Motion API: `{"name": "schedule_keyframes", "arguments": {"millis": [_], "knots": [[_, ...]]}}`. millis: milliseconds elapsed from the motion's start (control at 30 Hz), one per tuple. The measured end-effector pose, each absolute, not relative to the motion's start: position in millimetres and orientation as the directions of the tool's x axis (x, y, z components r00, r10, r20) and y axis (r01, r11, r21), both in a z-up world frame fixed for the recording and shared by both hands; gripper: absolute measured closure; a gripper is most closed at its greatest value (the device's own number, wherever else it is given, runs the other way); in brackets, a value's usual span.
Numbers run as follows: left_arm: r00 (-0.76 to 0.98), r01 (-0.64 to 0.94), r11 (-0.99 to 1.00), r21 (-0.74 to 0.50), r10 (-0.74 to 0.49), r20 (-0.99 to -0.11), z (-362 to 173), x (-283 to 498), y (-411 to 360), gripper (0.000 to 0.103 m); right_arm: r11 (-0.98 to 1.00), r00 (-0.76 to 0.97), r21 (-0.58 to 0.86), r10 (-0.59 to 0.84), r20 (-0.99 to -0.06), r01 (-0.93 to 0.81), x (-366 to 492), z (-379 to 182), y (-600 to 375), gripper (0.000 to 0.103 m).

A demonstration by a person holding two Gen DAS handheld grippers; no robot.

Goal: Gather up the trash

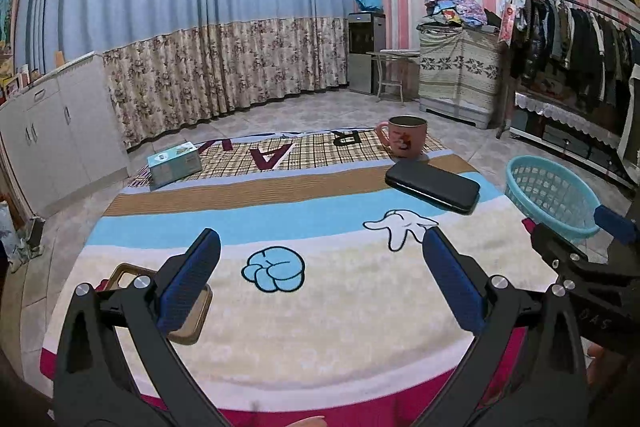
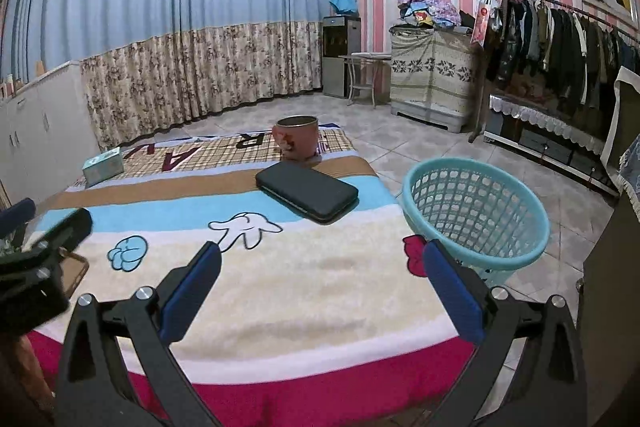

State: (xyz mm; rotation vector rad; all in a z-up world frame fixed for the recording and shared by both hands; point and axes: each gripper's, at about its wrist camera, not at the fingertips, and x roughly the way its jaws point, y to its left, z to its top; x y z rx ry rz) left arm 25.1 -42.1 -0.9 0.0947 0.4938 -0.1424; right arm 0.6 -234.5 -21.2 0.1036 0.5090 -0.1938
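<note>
Both grippers spread, empty: left gripper [image 1: 320, 255], right gripper [image 2: 320, 269] hover over cartoon-print blanket-covered desk [image 2: 300, 291]. Teal perforated plastic basket [image 2: 476, 211] just right of right gripper. No obvious trash visible; survey desk before grasping.

Bare blanket [image 2: 304, 291] lies ahead; black case [image 2: 307, 195] and mug [image 2: 297, 138] block the far side before the basket [image 2: 476, 211].

Letters "A", "R" on plaid blanket [image 1: 320, 151]
</note>
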Motion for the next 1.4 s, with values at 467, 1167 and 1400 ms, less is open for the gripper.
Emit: {"name": "schedule_keyframes", "arguments": {"millis": [467,1167,1400], "knots": [[0.867,0.174,0.983,0.059,-0.124,-0.483,-10,19,-38,0.005,0.97,0.863,0.002,-0.215,-0.457,0.243,-14,-19,-232,0.004],[0.873,0.182,0.983,0.034,-0.145,-0.465,-5,22,-37,0.005,0.969,0.868,0.003,-0.219,-0.445,0.246,-14,-18,-239,0.004],[0.878,0.175,0.984,0.04,-0.138,-0.458,-5,22,-37,0.005,0.97,0.873,-0.008,-0.222,-0.435,0.243,-13,-16,-235,0.005]]}}
